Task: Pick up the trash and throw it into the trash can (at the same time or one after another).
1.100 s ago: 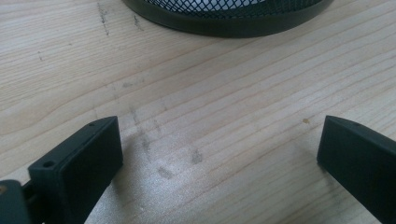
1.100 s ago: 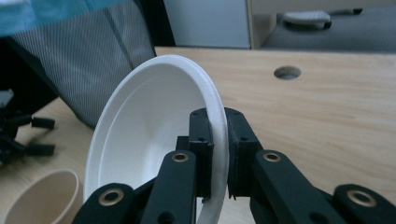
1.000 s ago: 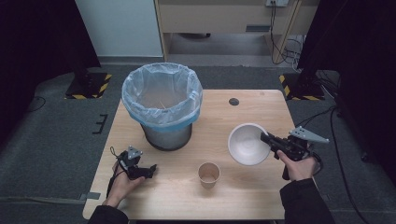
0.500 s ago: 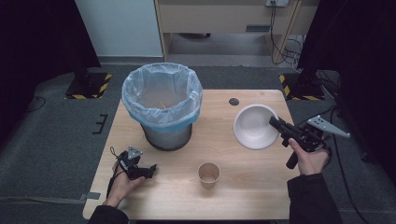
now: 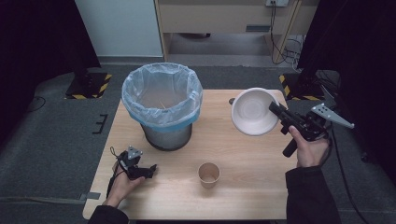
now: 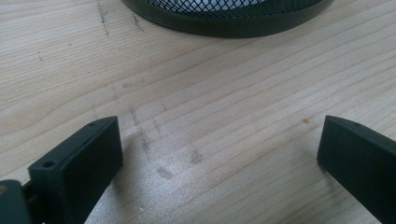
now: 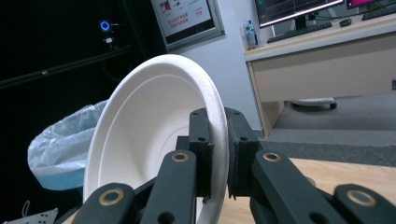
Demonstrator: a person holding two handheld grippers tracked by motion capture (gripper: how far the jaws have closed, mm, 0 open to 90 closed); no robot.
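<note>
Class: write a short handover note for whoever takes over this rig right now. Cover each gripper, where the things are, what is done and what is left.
Right gripper: shut on the rim of the white bowl, held tilted above the table.
Left gripper: open, empty, low over the table near the bin.
Paper cup: upright at the table's front.
Done: bowl lifted.
Left: probably bowl into the bin, then the cup.

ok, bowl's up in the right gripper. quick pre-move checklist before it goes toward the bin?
1. Grip: right gripper fingers clamp the white bowl's rim: ok.
2. Bowl off the table, tilted on edge: ok.
3. Bowl contents: the inside looks bare: ok.
4. Bin open, liner folded over its rim: ok.
5. Paper cup stands nearer the person, off a straight line from bowl to bin: ok.
6. Left gripper open, low on the table near the bin's base: ok.
</note>
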